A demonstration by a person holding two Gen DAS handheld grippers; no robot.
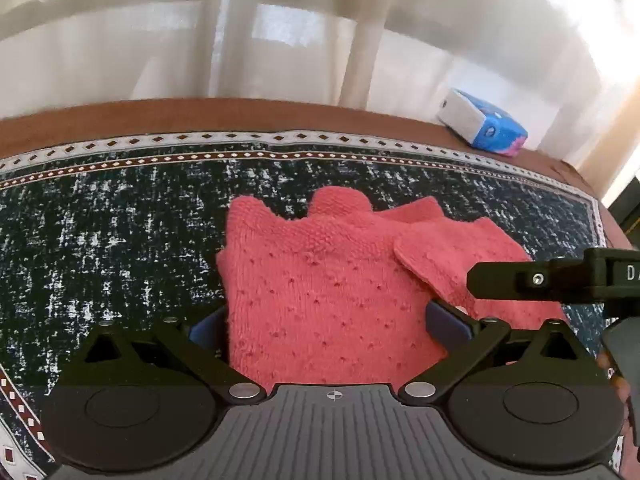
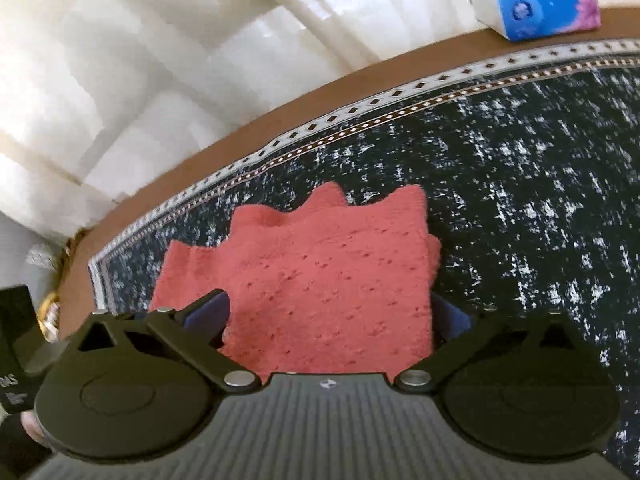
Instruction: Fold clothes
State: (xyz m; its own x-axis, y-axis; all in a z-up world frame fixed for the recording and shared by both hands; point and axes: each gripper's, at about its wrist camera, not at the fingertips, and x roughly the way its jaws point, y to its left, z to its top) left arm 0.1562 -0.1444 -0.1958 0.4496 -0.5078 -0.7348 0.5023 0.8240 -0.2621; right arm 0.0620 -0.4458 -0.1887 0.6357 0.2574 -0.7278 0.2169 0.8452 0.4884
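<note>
Tablecloth point(image 1: 120, 240), dark and white-flecked, carries the pink knitted garment point(image 1: 320, 280) at centre, doubled over in layers. Left gripper point(image 1: 328, 328) and right gripper point(image 2: 332, 316) both stand wide, holding nothing, pads flanking the knit. Judged: fold just released; next move calls for regripping an edge. Tissue pack point(image 1: 484, 124) sits well apart.

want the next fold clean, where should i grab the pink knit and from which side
Likely the near hem of the pink knit, coming in from the near side, one open gripper per bottom corner. That edge lies flat and straight on the patterned cloth, while the far edge is bumpy and layered.
</note>
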